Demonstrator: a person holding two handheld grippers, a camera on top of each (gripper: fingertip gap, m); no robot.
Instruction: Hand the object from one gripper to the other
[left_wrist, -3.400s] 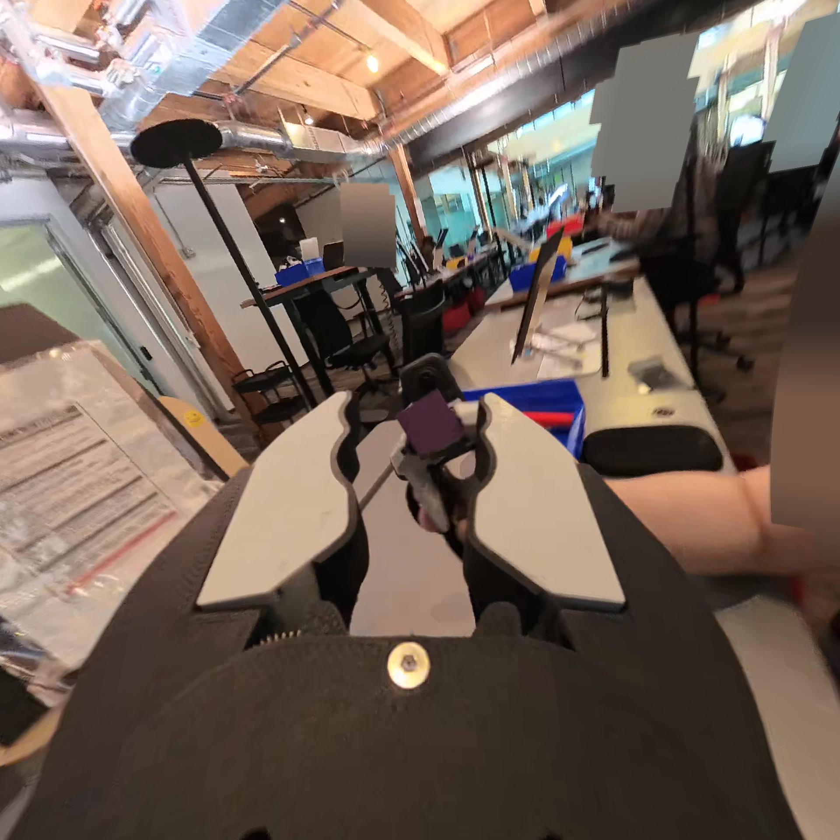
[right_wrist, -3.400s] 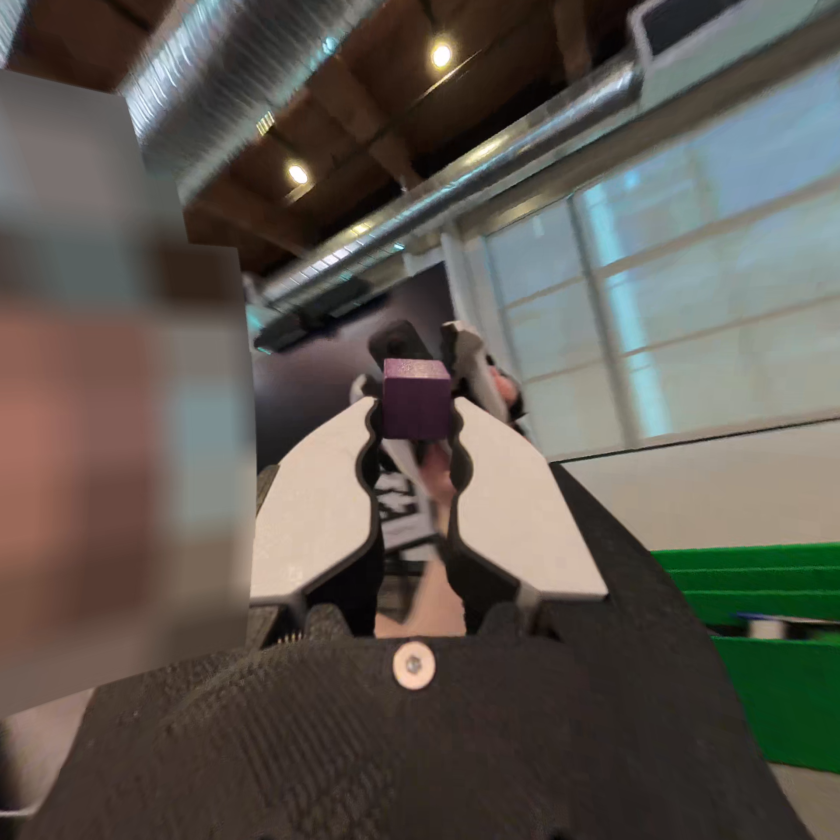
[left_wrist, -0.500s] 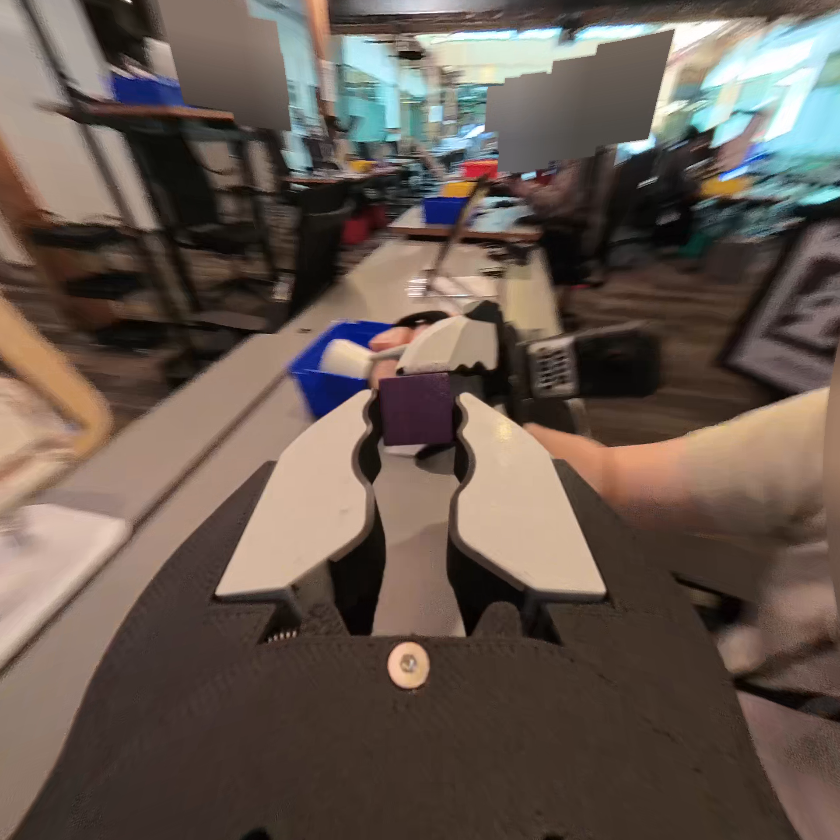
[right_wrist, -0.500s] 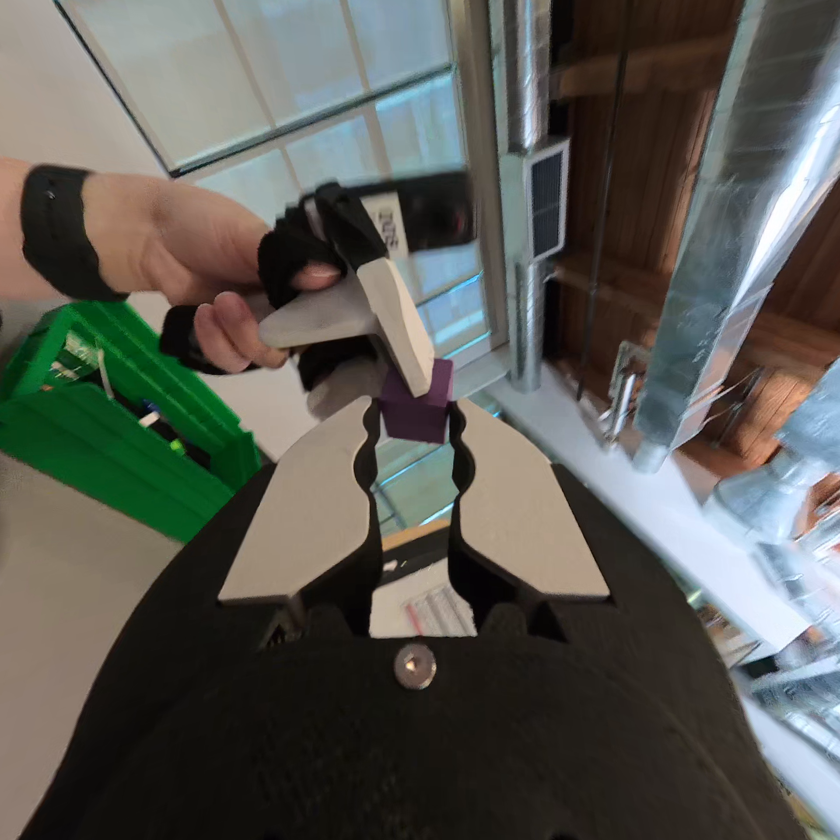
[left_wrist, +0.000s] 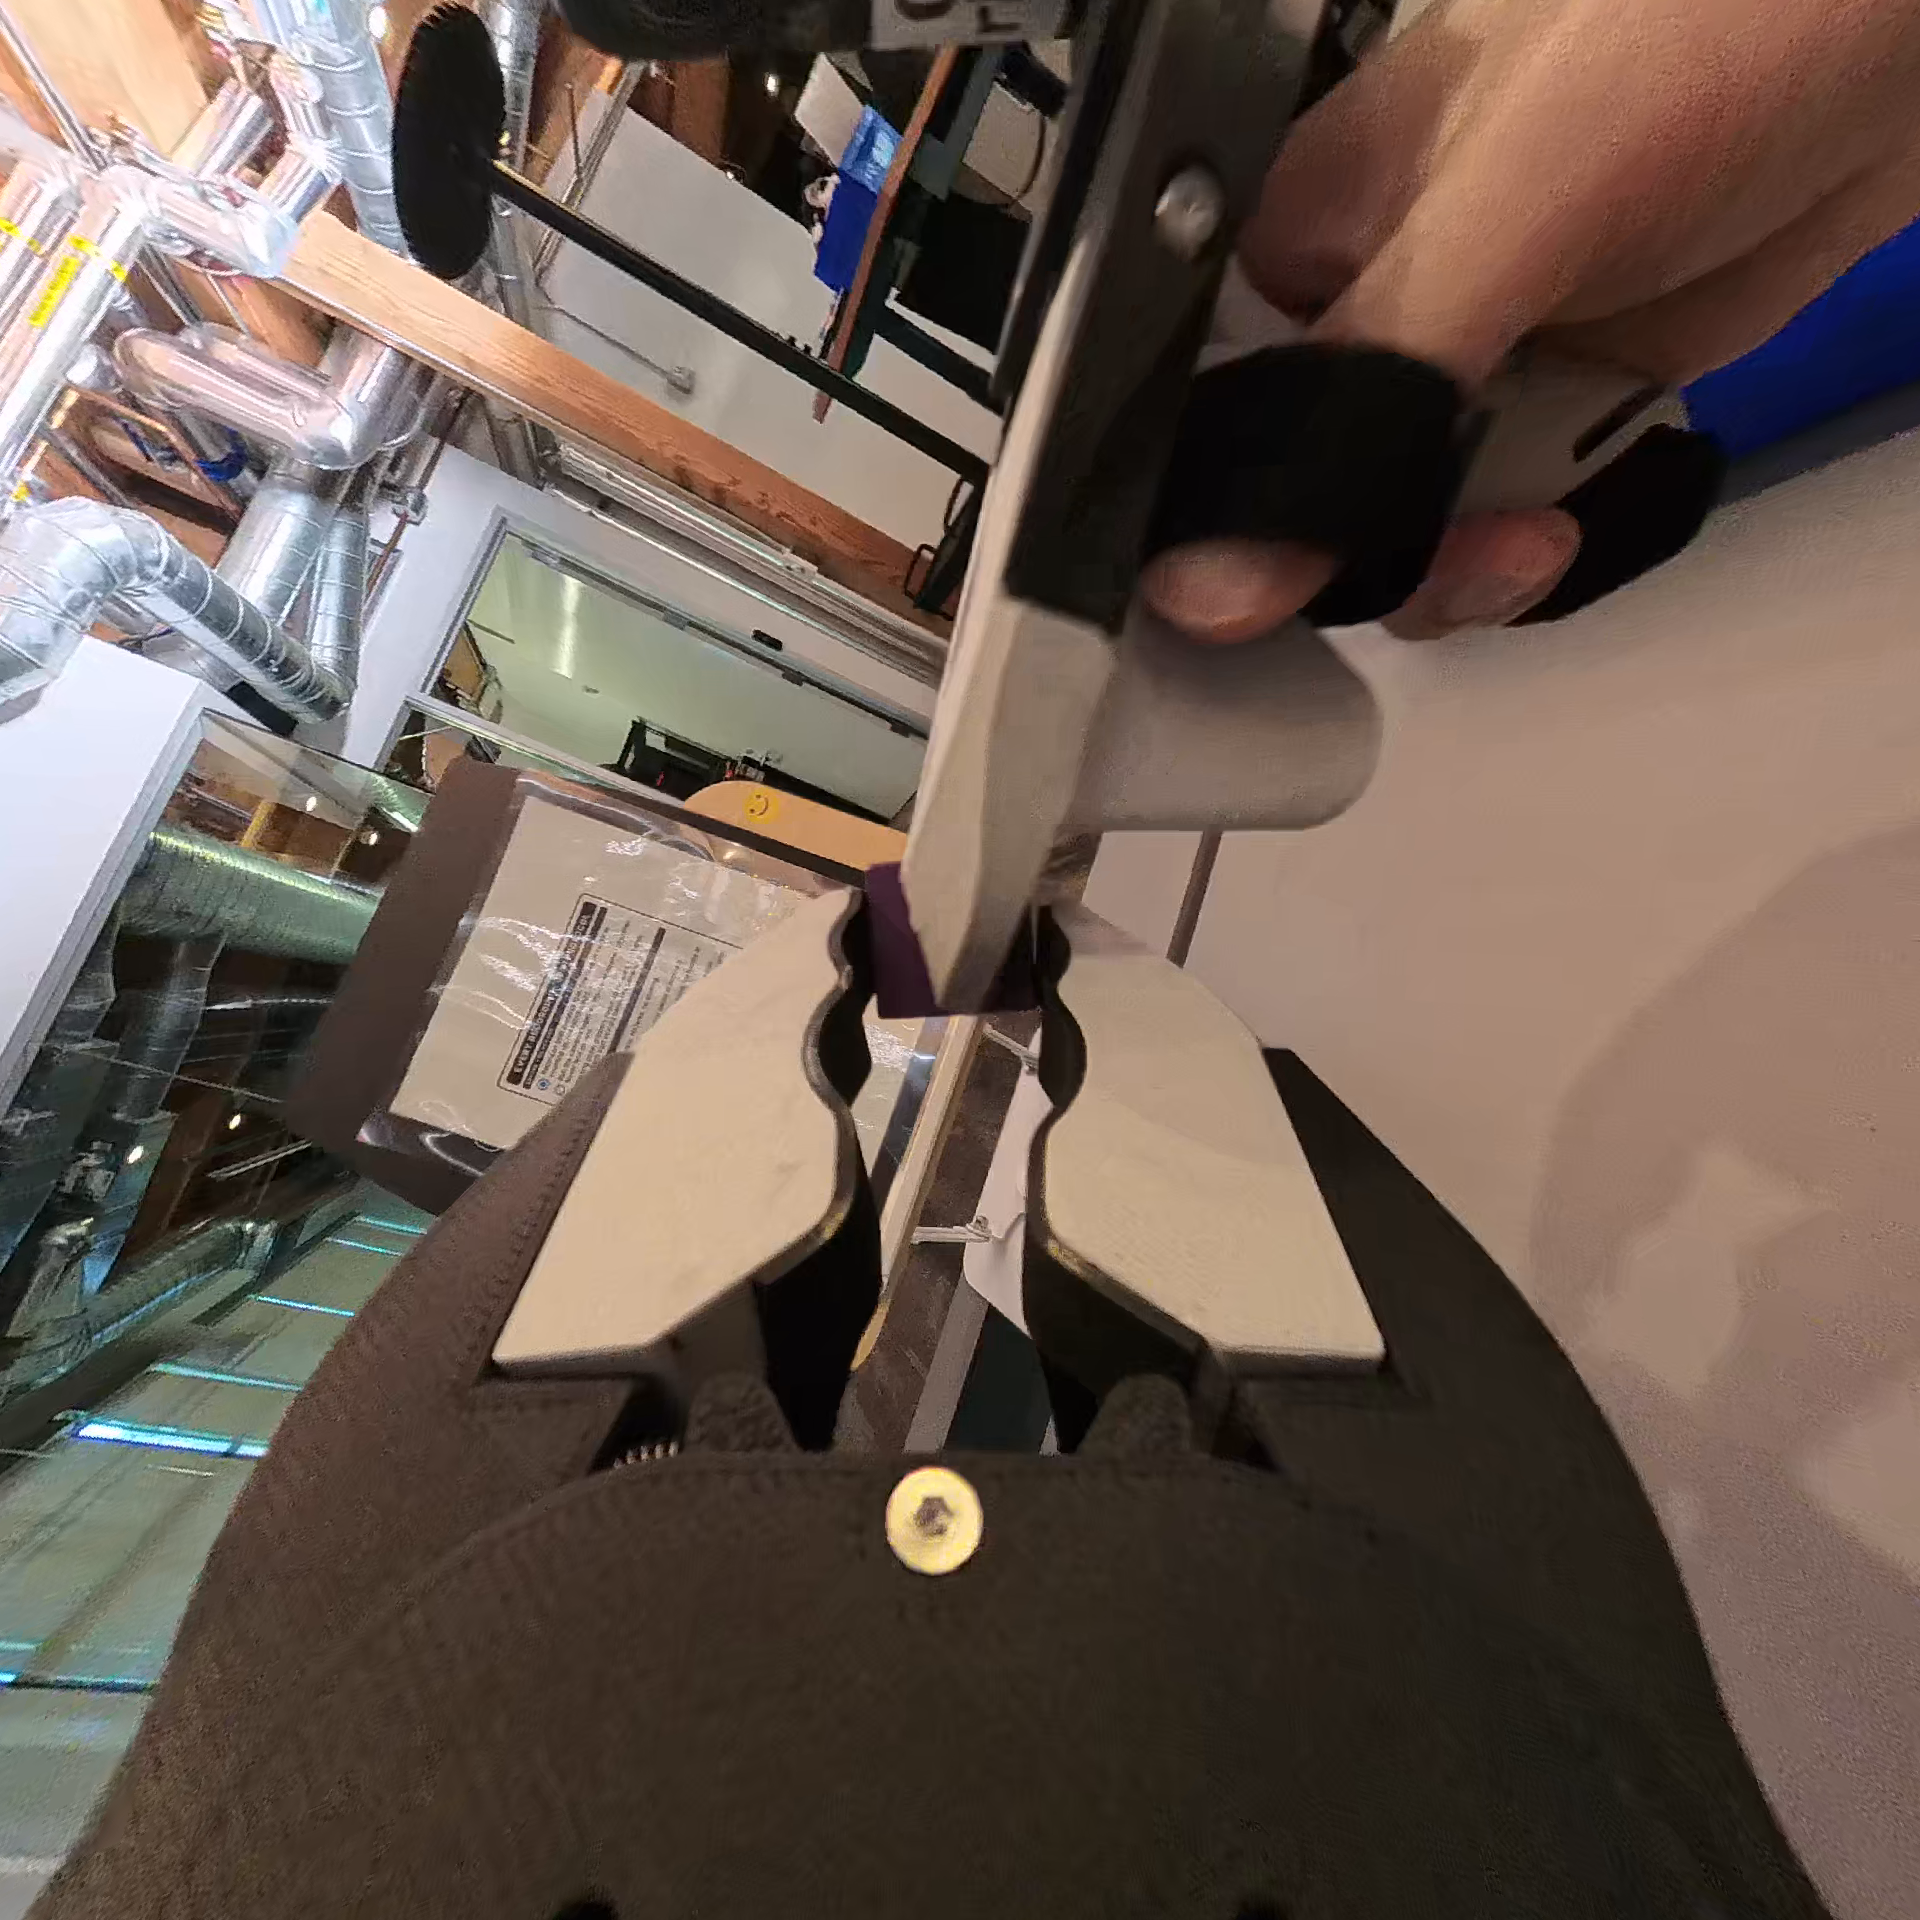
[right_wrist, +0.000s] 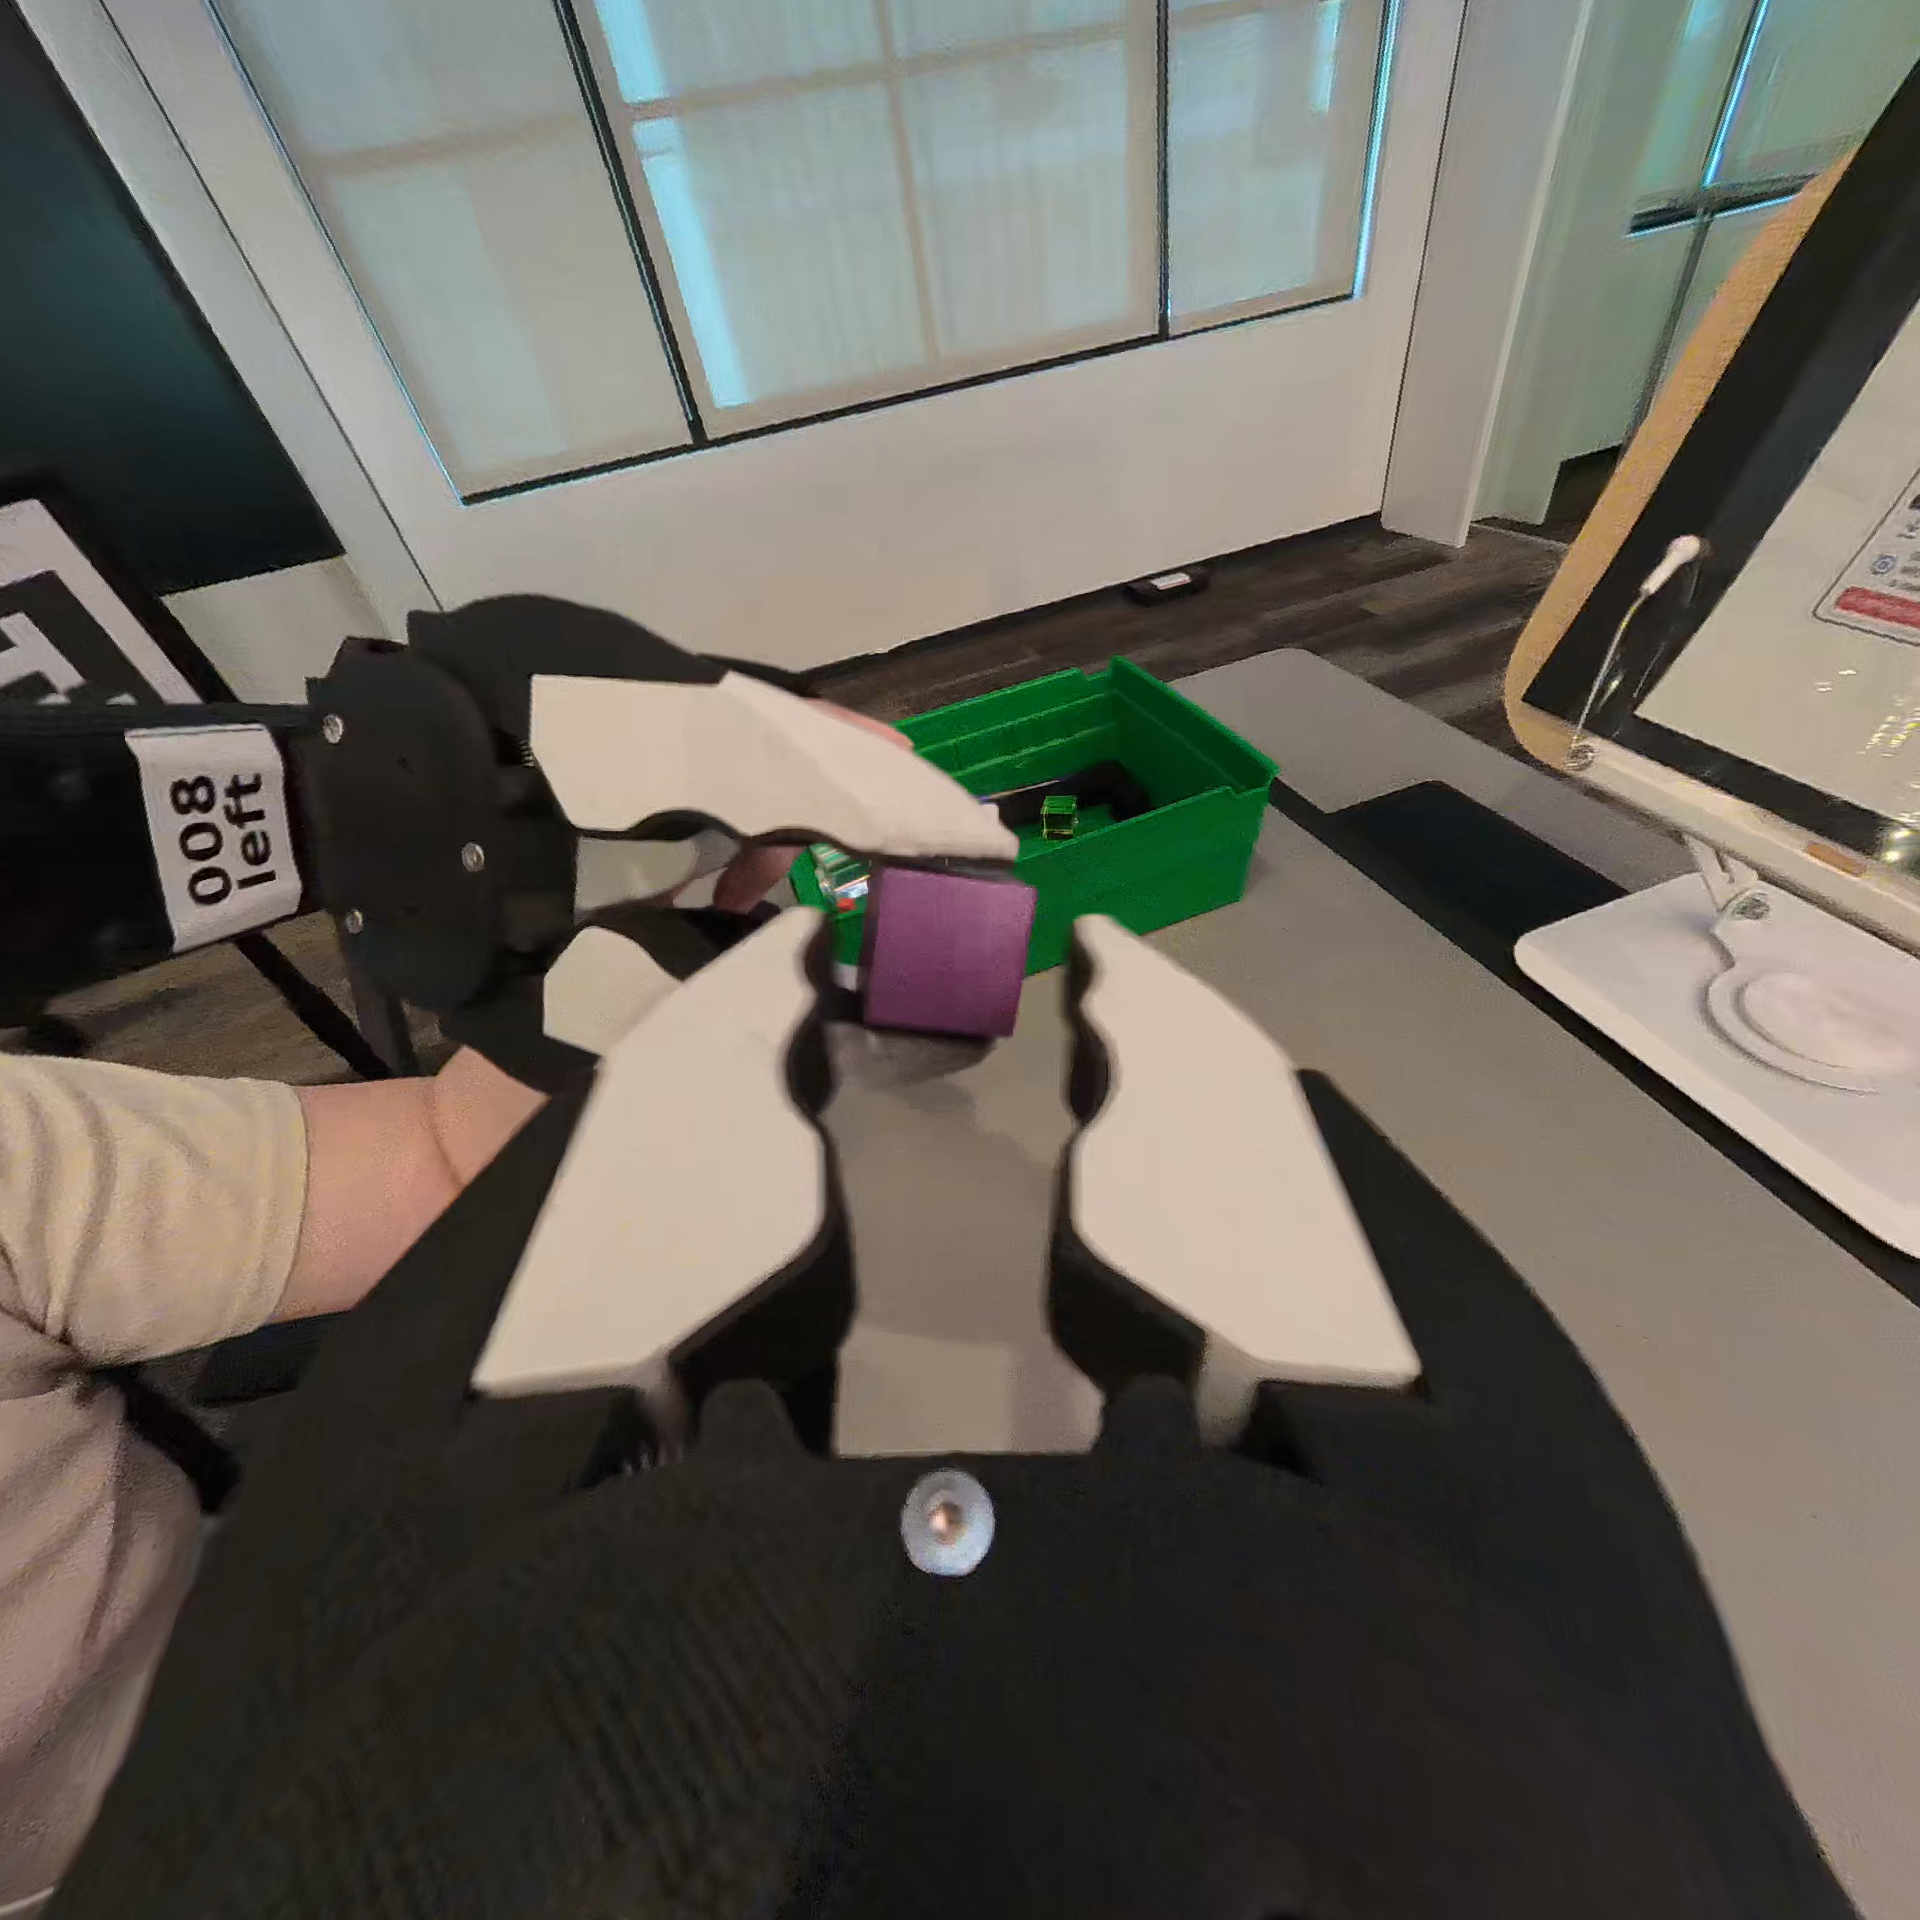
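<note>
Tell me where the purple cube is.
In the right wrist view, the purple cube is mid-frame, clamped by the left gripper, between the open jaws of the right gripper, before the green bin.

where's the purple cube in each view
left wrist view: centre, purple cube clamped in the left gripper, mostly covered by a grey finger.
right wrist view: centre, between the open right gripper fingertips.
shared landmark: tan-rimmed panel.
</note>
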